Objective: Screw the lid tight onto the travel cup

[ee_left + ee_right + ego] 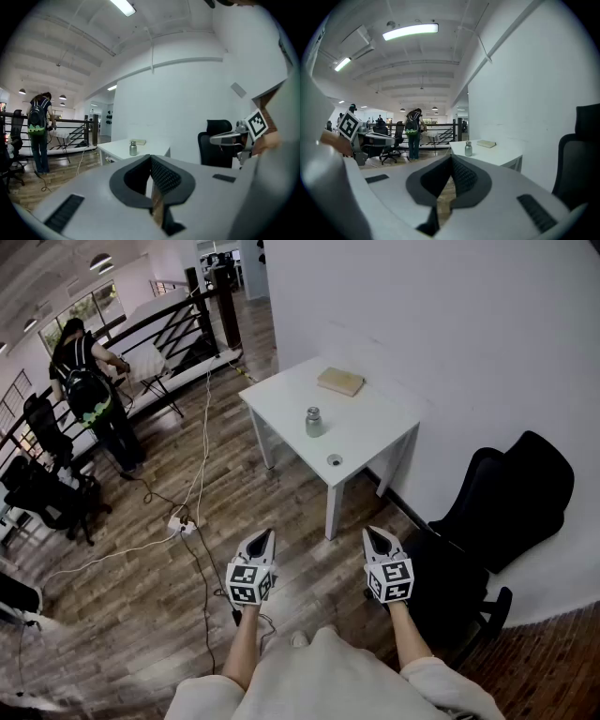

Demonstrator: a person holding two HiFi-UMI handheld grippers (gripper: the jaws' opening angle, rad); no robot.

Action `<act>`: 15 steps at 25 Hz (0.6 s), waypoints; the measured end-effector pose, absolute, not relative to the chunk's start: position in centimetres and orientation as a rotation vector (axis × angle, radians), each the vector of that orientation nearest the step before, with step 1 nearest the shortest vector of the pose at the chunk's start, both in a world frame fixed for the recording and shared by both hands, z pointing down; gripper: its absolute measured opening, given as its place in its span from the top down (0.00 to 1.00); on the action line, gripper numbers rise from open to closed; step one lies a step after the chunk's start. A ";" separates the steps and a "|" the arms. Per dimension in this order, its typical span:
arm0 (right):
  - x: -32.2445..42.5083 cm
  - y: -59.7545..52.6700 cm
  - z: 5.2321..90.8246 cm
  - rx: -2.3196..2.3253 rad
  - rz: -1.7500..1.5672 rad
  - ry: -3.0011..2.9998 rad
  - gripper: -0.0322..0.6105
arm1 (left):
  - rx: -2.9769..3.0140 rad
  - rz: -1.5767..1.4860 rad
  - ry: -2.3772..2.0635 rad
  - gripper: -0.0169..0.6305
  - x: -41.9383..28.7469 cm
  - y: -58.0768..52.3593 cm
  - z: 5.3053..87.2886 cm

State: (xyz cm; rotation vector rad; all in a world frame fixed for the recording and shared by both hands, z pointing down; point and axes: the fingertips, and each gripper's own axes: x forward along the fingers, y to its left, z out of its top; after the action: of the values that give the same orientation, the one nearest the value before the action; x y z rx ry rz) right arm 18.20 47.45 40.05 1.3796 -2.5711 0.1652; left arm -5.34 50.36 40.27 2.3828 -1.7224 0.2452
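Nearest the wearer, both arms reached forward over the wooden floor [141, 587], each hand holding its tool level with the other. The left gripper [267, 534] had its jaws pressed together with nothing between them, and the right gripper [372, 532] stood just the same, closed and empty (each gripper view showed the dark pads meeting at the tip). Both pointed slightly downward toward the table, well short of it.

Left of the grippers, a white power strip [183, 524] lay on the boards with cables trailing from it. To the right sat a black office chair [511, 498] against the wall.

Farther on stood the white table [281, 395]. Close to its near edge lay the small round lid [335, 460], flat on the top. Behind it, apart from it and near the table's middle, the metal travel cup [314, 422] stood upright. At the far side rested a tan book [340, 381].

Far left, a person with a backpack [89, 390] stood by a dark railing [178, 320].
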 end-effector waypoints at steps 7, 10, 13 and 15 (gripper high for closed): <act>19.0 46.5 40.5 1.373 0.188 -2.592 0.95 | 2.370 0.245 -1.724 0.96 -4.3 49.3 40.6; 19.4 46.0 40.6 1.376 0.179 -2.600 0.95 | 2.360 0.245 -1.733 0.96 -3.9 49.1 40.9; 20.0 45.2 40.8 1.360 0.166 -2.608 0.95 | 2.352 0.244 -1.740 0.96 -3.1 48.6 41.2; 20.2 44.7 41.0 1.353 0.161 -2.608 0.95 | 2.345 0.245 -1.743 0.96 -2.8 48.3 41.4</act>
State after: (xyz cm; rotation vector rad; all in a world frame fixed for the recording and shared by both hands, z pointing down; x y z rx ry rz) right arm 20.23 44.72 41.02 1.3528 -2.6085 0.1605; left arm -2.75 48.26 41.41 2.3452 -1.7435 0.2451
